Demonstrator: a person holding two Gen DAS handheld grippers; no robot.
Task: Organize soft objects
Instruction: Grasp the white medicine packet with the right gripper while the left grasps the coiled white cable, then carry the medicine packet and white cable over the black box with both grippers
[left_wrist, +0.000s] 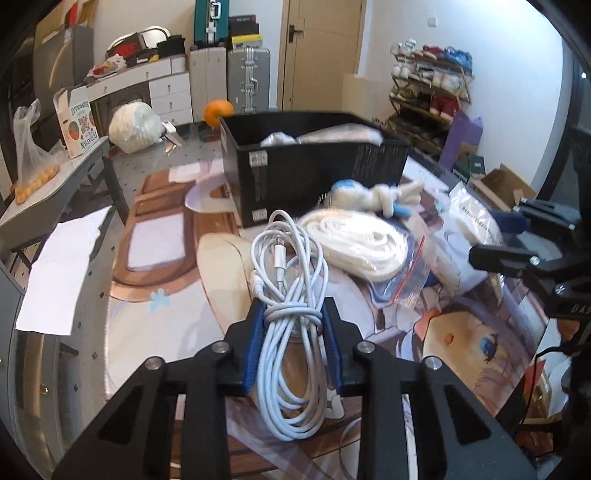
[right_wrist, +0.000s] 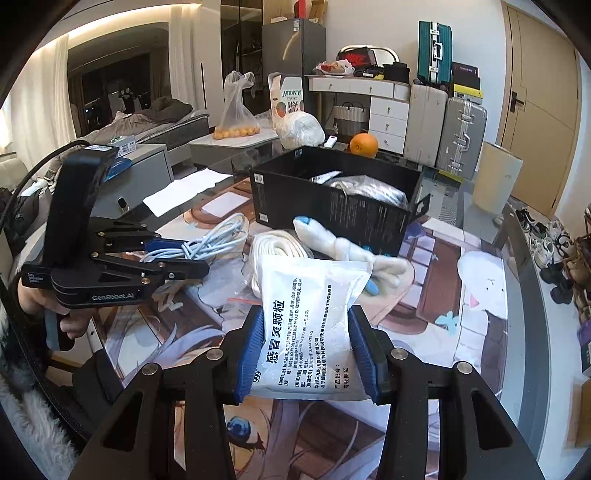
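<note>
My left gripper (left_wrist: 293, 314) is shut on a coiled white cable (left_wrist: 291, 280) and holds it above the printed mat; it also shows in the right wrist view (right_wrist: 195, 254). My right gripper (right_wrist: 306, 332) is shut on a white medicine packet (right_wrist: 314, 325) with dark print. A coiled white strap in a zip bag (left_wrist: 362, 240), a white and blue knotted soft toy (left_wrist: 373, 195) and a black box (left_wrist: 314, 166) holding pale soft items lie ahead. The right gripper (left_wrist: 517, 236) shows at the right of the left wrist view.
An orange (left_wrist: 218, 110) and a bagged white bundle (left_wrist: 135, 125) sit behind the box. A white paper sheet (left_wrist: 62, 269) lies at the left. A side table with a fruit bag (right_wrist: 236, 110) stands beyond. Suitcases (right_wrist: 443, 129) line the wall.
</note>
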